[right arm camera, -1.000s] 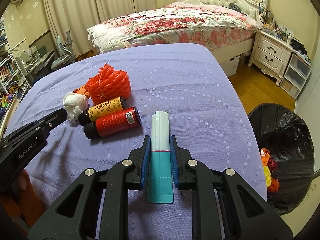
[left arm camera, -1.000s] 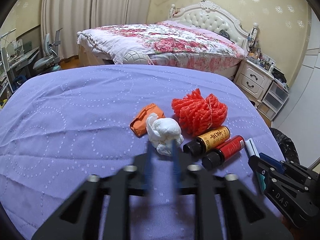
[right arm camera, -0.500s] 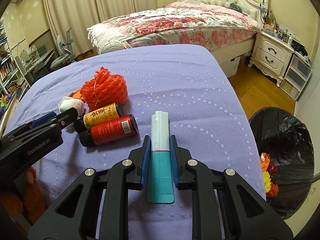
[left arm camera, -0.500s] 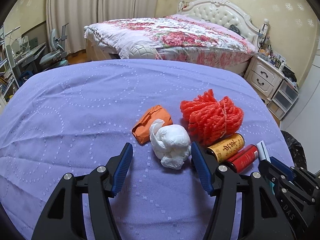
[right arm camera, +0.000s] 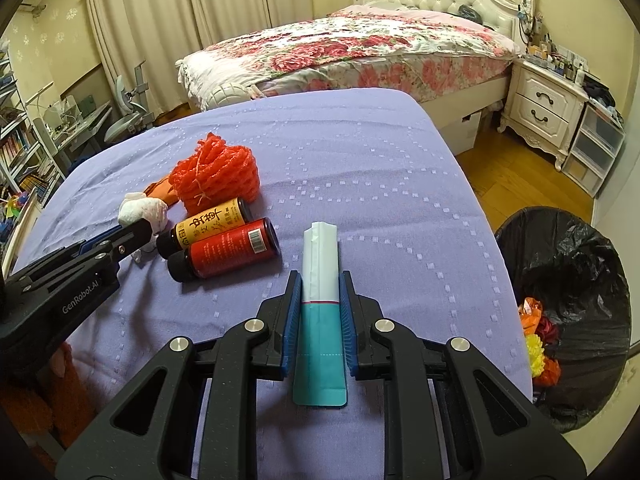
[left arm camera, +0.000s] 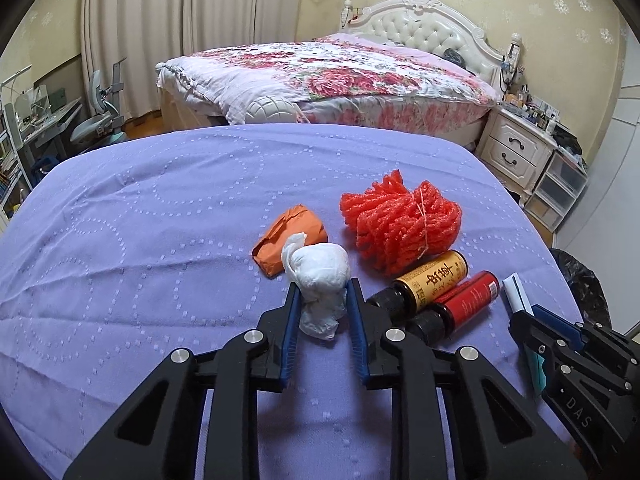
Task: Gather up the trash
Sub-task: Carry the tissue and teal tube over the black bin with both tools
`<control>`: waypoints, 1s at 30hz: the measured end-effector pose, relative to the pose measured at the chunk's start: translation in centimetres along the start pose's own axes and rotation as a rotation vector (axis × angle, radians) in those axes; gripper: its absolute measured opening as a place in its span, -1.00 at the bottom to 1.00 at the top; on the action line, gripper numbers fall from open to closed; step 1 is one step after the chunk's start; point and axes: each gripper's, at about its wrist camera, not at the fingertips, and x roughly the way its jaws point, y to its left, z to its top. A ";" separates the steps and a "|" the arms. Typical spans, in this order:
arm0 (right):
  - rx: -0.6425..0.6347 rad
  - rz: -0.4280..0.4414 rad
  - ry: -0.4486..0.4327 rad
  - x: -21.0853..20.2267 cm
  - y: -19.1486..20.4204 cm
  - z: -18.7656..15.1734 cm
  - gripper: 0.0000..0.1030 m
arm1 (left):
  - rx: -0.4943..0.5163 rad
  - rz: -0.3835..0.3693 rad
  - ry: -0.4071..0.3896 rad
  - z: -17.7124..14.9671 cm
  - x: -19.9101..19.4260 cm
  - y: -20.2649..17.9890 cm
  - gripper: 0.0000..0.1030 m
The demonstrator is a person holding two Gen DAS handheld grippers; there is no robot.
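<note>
My left gripper point(left arm camera: 320, 292) is shut on a crumpled white tissue ball point(left arm camera: 320, 268) resting on the purple cloth; the ball also shows in the right wrist view point(right arm camera: 142, 212). My right gripper point(right arm camera: 320, 284) is shut on a flat teal and white packet point(right arm camera: 320, 300) lying on the cloth. Beside them lie an orange wrapper point(left arm camera: 290, 240), a red foam net point(left arm camera: 400, 220), a yellow-label bottle point(left arm camera: 432, 280) and a red bottle point(left arm camera: 464, 300). A black-lined trash bin point(right arm camera: 568, 300) stands on the floor to the right.
The purple-covered table point(left arm camera: 140, 240) drops off at its right edge point(right arm camera: 492, 240). Beyond it are a floral bed point(left arm camera: 340, 76), a white nightstand point(right arm camera: 544, 112) and plastic drawers point(right arm camera: 596, 144). A desk and chair point(left arm camera: 92, 120) stand at the far left.
My left gripper opened wide, moved forward around the tissue ball, then closed on it. My right gripper has stayed shut on the packet.
</note>
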 end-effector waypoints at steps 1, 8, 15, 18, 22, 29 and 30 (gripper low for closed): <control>0.001 0.001 -0.003 -0.1 0.0 -0.1 -0.63 | -0.003 -0.001 -0.002 -0.2 -0.2 0.1 -0.53; 0.001 0.000 -0.018 -1.5 -0.2 -1.0 -0.64 | -0.019 -0.020 -0.020 -1.5 -2.2 0.1 -0.54; 0.008 -0.012 -0.050 -3.8 -1.1 -2.0 -0.64 | 0.017 -0.070 -0.055 -2.6 -4.5 -1.8 -0.54; 0.024 -0.030 -0.072 -5.4 -2.2 -2.5 -0.64 | 0.042 -0.103 -0.063 -2.8 -5.2 -3.3 -0.54; 0.056 -0.073 -0.097 -7.3 -4.5 -3.2 -0.64 | 0.084 -0.142 -0.075 -2.9 -5.7 -5.7 -0.54; 0.140 -0.158 -0.117 -9.1 -9.6 -4.3 -0.64 | 0.179 -0.215 -0.086 -3.5 -6.1 -11.3 -0.54; 0.152 -0.169 -0.120 -9.2 -10.3 -4.3 -0.64 | 0.193 -0.225 -0.086 -3.5 -6.0 -12.2 -0.54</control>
